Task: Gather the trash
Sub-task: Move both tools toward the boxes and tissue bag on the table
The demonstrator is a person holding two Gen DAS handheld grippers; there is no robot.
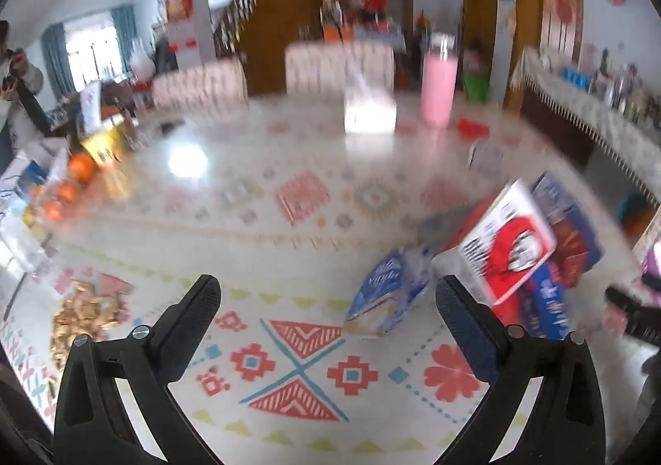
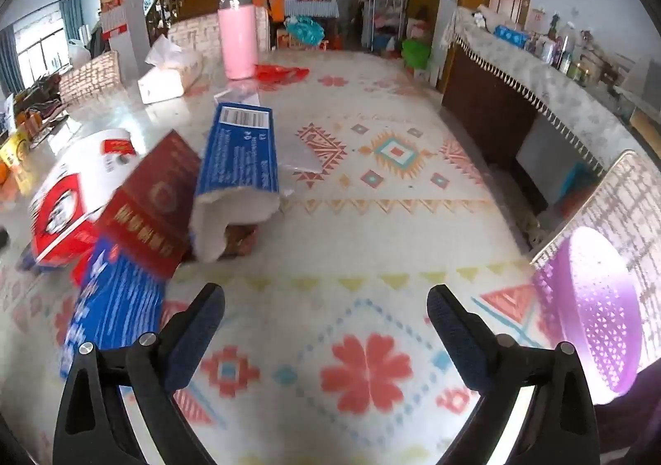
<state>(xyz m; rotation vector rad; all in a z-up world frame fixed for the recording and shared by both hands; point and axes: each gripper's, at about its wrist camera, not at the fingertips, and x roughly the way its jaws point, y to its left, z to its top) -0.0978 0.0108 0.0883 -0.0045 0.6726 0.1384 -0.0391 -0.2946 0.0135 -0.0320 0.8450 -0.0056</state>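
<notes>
Left wrist view: patterned tablecloth (image 1: 297, 217) fills the frame, badly blurred; only this view shows a person with a camera (image 1: 16, 81) at the far left edge.
Right wrist view: sharper; only here a purple perforated basket (image 2: 590, 312) at the right edge and a long sideboard (image 2: 516, 93) beyond the table.
Empty boxes: a heap of flattened cartons on the cloth, right of centre in the left view, left of centre in the right view; red-and-white carton (image 1: 512, 242) (image 2: 70, 200), dark red box (image 2: 153, 200), blue-and-white carton (image 2: 239, 159) with an open end.
Pink bottle: upright at the far side of the table (image 1: 438, 89) (image 2: 237, 39), near a tissue pack (image 2: 169, 72).
Blue snack bag: crumpled on the cloth (image 1: 388, 295), just left of the cartons; seen in the left view only.
Nut shells: loose pile (image 1: 82, 316) by the left edge, left view only.
Oranges: (image 1: 80, 167) far left, left view only.
Left gripper (image 1: 328, 320): jaws spread wide, nothing between them, above bare cloth.
Right gripper (image 2: 326, 320): jaws spread wide, empty, right of the cartons.
</notes>
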